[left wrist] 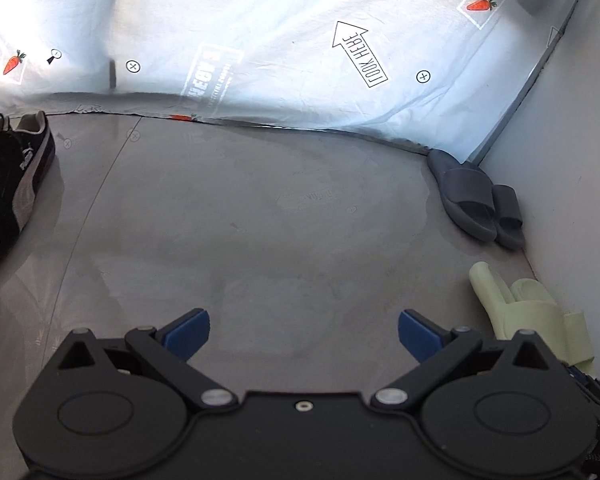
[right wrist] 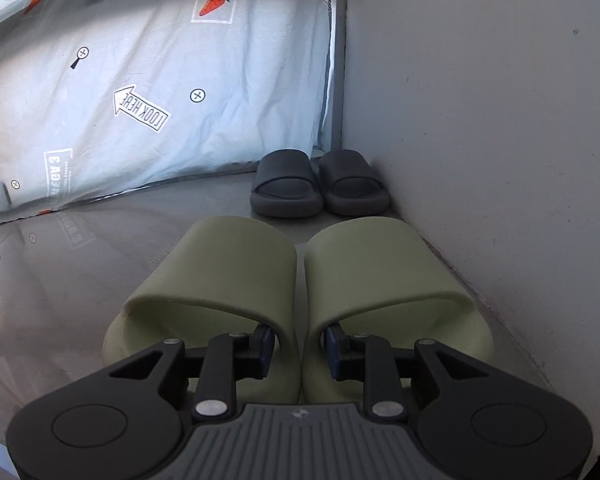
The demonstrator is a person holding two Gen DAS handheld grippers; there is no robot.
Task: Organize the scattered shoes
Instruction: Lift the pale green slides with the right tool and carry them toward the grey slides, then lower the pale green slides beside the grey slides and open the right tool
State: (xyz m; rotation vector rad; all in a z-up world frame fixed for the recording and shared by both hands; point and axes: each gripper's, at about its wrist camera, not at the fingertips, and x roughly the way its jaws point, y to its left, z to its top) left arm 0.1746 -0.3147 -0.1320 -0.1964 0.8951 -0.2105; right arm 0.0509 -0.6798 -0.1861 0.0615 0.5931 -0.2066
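Right gripper (right wrist: 298, 354) is clamping both green slides (right wrist: 300, 292) by their inner straps.
Left gripper (left wrist: 304, 336) is hovering wide open, holding nothing.

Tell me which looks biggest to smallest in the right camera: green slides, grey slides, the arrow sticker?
1. green slides, though they sit nearest the camera, which inflates them.
2. grey slides, farther back by the wall; their real size may be similar.
3. arrow sticker on the sheet.

Both views dim, bluish. Light glows through the printed sheet (left wrist: 284, 40) at top, blown out upper centre. Glossy floor (left wrist: 240, 220) shows soft reflections. Heavy fisheye bending, dark vignette corners; slight blur.
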